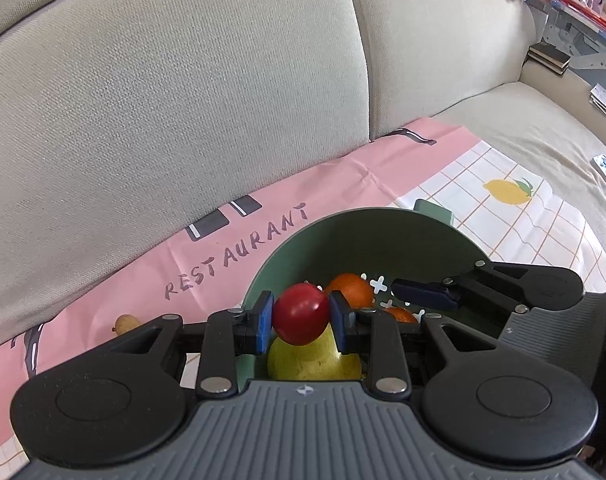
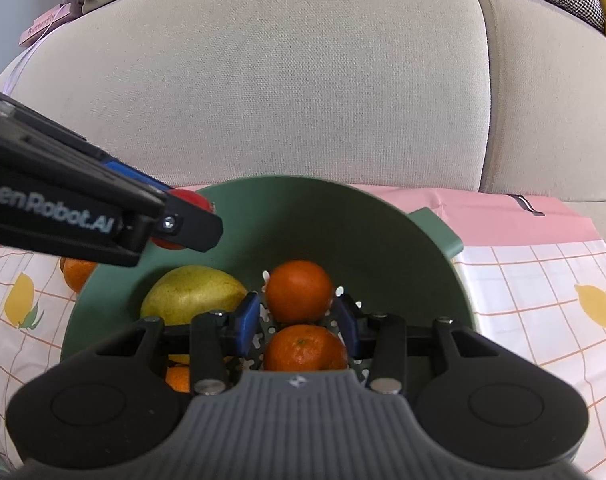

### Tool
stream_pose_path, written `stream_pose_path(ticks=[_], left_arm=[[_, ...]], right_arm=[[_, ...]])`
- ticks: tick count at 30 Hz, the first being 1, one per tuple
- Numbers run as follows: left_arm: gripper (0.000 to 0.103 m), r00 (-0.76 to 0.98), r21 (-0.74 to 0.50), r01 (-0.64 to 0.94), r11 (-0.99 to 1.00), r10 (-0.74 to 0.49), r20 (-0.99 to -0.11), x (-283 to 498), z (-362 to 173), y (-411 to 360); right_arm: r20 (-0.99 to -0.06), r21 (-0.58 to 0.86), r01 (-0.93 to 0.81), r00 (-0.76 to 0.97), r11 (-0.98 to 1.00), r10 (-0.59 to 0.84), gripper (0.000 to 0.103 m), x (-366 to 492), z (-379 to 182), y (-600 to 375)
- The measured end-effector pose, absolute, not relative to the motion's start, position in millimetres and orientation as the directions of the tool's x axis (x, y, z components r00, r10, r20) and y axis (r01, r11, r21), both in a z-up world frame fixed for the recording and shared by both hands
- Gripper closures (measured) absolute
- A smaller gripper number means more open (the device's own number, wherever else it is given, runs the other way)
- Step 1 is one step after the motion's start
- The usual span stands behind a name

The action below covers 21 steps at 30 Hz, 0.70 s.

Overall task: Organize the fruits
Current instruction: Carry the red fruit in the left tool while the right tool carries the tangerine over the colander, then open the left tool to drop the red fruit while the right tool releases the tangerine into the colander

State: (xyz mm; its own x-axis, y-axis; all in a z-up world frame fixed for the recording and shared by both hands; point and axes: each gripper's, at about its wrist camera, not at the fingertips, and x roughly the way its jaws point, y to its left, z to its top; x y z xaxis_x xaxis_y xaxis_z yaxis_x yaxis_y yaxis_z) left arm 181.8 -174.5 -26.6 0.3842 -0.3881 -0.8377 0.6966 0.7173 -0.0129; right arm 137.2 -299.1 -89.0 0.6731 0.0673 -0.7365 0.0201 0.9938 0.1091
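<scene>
L gripper [image 1: 301,316] clamped on red apple [image 1: 301,314], directly above green colander [image 2: 343,220] w/ pear [image 2: 191,294]; R gripper [image 2: 299,320] apart around mandarin [image 2: 299,290]

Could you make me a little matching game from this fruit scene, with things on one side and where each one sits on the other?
Things:
1. red fruit
2. yellow pear
3. green bowl
4. orange outside the bowl

Places:
A. standing on the pink and checked cloth
B. lying in the bowl, below the red fruit
C. on the cloth beside the bowl's rim
D. held between the left gripper fingers

Pairs: 1-D, 2-B, 3-A, 4-C
</scene>
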Motion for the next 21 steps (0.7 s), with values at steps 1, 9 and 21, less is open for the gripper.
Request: stream_pose_path(ticks=[1, 9, 21], left_arm=[[0.07, 0.386, -0.009, 0.697, 0.717, -0.385, -0.838, 182.4, -27.6, -176.1], [0.07, 0.372, 0.033, 0.738, 0.674, -0.366, -0.853, 183.6, -35.7, -194.4], [0.069, 0.378, 0.109, 0.745, 0.658, -0.282, -0.882, 188.9, -54.3, -209.5]], right_arm=[[-0.735, 0.108, 0.018, 0.675, 0.994, 0.068, 0.062, 137.1, -87.9, -298.5], [-0.732, 0.014, 0.012, 0.681, 1.0, 0.002, 0.058, 126.3, -84.0, -292.2], [-0.722, 0.028, 0.03, 0.692, 0.999, -0.001, 0.055, 125.4, -82.6, -292.6]])
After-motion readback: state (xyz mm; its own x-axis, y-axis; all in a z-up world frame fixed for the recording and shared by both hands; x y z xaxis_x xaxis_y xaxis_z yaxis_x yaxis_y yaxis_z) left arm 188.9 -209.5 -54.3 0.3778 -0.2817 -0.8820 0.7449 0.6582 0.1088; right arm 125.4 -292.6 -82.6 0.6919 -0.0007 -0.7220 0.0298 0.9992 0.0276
